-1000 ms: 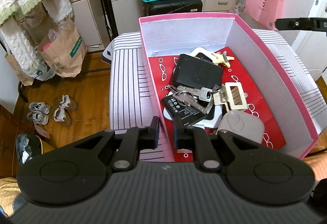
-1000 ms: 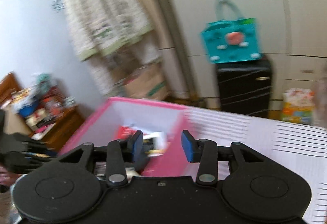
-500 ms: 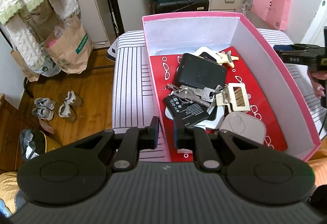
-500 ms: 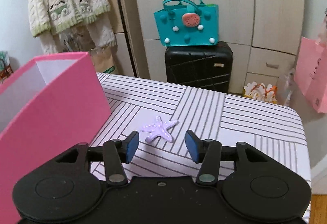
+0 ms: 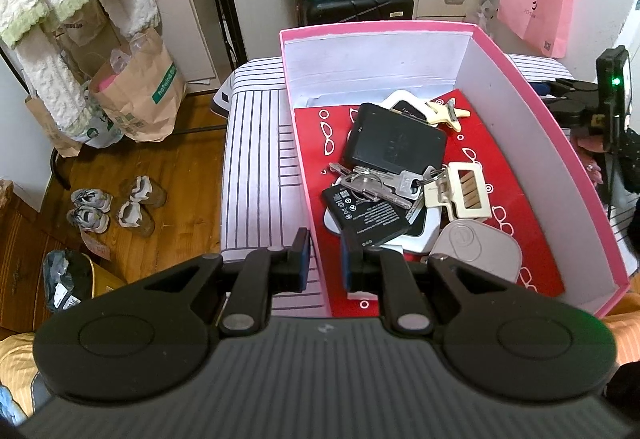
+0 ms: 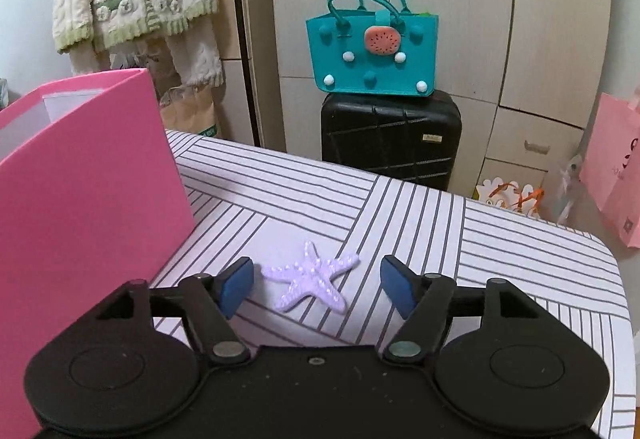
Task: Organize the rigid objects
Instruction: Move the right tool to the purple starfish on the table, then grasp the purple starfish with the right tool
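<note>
A pink box with a red floor stands on the striped table. It holds a black case, keys, a battery, a beige clip and a grey tag. My left gripper straddles the box's near left wall, jaws narrowly apart, touching nothing I can see. A lilac starfish lies on the table right of the box. My right gripper is open, its fingers either side of the starfish, just short of it.
A teal bag sits on a black suitcase behind the table. A pink bag hangs at right. Paper bags and shoes lie on the wooden floor at left. The table's right edge is near.
My right gripper swung from over the box to the table at its right, came down at the starfish, and opened wider. My left gripper stayed at the box's wall.
</note>
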Motion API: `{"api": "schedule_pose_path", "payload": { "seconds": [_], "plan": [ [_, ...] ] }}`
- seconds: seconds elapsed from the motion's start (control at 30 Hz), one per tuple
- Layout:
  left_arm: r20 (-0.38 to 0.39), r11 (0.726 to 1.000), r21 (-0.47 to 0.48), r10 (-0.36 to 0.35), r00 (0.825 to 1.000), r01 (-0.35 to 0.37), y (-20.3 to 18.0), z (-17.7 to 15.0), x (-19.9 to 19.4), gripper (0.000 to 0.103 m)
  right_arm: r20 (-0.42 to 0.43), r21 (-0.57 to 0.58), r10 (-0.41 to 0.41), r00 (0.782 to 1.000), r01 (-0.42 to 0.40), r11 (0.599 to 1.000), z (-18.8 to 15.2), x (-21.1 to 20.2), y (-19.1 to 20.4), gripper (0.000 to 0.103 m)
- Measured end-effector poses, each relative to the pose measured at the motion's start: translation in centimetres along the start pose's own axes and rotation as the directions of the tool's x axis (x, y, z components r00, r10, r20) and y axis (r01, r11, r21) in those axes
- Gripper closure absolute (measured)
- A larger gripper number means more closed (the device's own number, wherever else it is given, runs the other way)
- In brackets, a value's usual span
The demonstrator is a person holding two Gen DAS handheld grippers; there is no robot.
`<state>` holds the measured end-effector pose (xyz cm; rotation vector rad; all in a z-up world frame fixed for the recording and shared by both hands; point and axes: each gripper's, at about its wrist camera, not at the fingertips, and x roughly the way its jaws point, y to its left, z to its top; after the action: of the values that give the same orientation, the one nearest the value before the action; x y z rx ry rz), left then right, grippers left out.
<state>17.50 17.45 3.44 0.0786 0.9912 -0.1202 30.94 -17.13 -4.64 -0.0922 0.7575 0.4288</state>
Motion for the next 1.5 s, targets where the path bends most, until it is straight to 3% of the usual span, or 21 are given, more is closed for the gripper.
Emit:
{"api": "schedule_pose_path", "payload": {
  "seconds": [0.1, 0.17, 0.53, 0.9, 1.1, 1.5],
  "plan": [
    [-0.002, 1.000, 0.002, -0.002, 1.000, 0.002, 0.1, 0.0, 0.0, 0.090, 0.010, -0.001, -0.008, 1.000, 0.008, 1.000, -0.1, 0.0, 0.3, 0.030],
    [0.000, 1.000, 0.002, -0.004, 1.000, 0.004, 0.1, 0.0, 0.0, 0.090, 0.013, -0.010, 0.008, 1.000, -0.008, 1.000, -0.1, -0.3, 0.4, 0.044],
    [0.006, 1.000, 0.001, -0.014, 1.000, 0.014, 0.4, 0.1, 0.0, 0.090, 0.007, 0.069, 0.027, 1.000, -0.027, 0.997, -0.3, -1.3, -0.2, 0.045],
    [0.018, 1.000, -0.001, -0.020, 1.000, 0.020, 0.5, -0.3, 0.1, 0.090, 0.083, 0.097, 0.062, 0.995, -0.070, 0.993, 0.1, -7.1, 0.7, 0.045],
    [0.025, 1.000, 0.001, -0.031, 0.999, 0.031, 0.6, -0.4, 0.1, 0.090, 0.071, 0.112, 0.115, 0.991, -0.122, 0.986, 1.5, -11.0, 2.2, 0.044],
    [0.034, 0.999, -0.003, -0.044, 0.998, 0.044, 0.8, -0.6, 0.1, 0.090, 0.127, 0.078, 0.270, 0.954, -0.281, 0.956, 3.4, -16.1, 6.2, 0.044]
  ]
}}
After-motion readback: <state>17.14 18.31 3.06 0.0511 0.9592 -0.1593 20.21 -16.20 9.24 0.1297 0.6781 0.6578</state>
